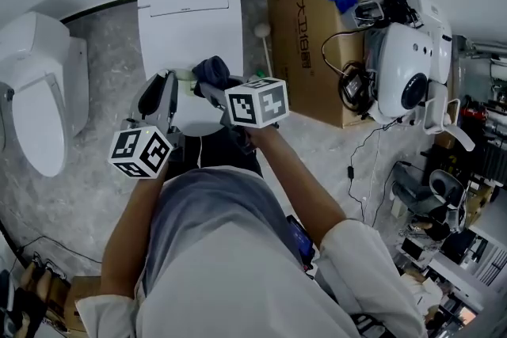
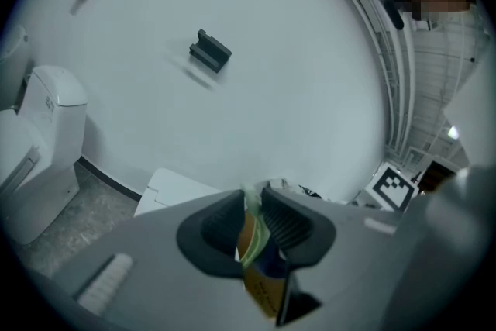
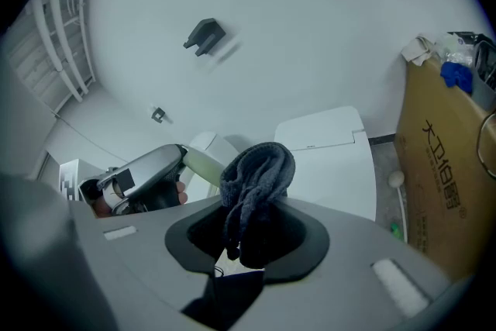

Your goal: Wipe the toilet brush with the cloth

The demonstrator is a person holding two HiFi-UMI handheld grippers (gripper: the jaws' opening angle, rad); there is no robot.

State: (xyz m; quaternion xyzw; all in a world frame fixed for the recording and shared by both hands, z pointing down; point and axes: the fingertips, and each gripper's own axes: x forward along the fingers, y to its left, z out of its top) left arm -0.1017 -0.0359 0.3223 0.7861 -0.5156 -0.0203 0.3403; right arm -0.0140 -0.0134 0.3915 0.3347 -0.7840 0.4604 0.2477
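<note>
a bunched dark blue-grey cloth (image 3: 260,178) stands up just beside the pale green handle of the toilet brush (image 3: 203,164).

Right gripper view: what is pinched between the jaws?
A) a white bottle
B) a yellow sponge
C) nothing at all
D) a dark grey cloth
D: the right gripper is shut on a bunched dark grey cloth, which sticks up from between its jaws.

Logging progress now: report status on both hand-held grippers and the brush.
Left hand-held gripper shut on toilet brush. Right hand-held gripper shut on cloth, beside brush handle. Toilet below.
</note>
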